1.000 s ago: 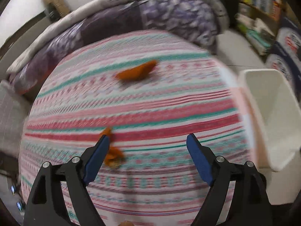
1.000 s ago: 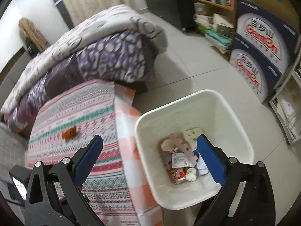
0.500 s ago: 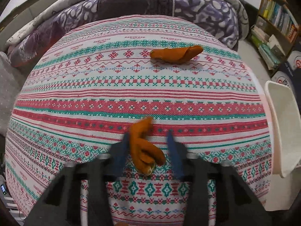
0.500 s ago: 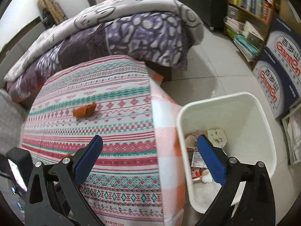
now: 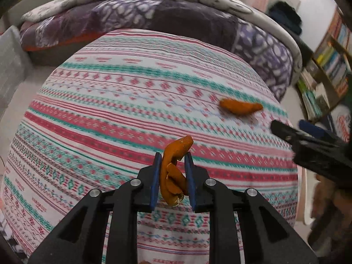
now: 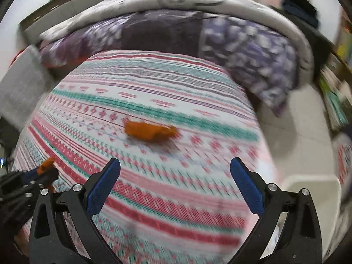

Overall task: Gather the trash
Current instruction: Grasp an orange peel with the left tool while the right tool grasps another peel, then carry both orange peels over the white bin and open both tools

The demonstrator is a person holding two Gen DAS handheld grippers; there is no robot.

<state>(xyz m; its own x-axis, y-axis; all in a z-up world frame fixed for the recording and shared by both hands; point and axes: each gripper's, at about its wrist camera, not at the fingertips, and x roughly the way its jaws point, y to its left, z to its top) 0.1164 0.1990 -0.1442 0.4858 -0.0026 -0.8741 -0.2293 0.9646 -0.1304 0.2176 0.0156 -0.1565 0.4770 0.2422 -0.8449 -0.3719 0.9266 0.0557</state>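
- A curled orange peel [image 5: 173,171] stood upright between the left gripper [image 5: 172,171] pads, jaws closing on it above the striped cloth [image 5: 110,118]
- The right gripper [image 6: 175,187], jaws wide apart and empty, angled down toward a second peel [image 6: 150,131] lying on the cloth

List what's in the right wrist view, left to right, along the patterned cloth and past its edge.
Left hand-held gripper closing on an orange peel piece → loose orange peel on the striped cloth → white bin beyond the cloth's right edge.
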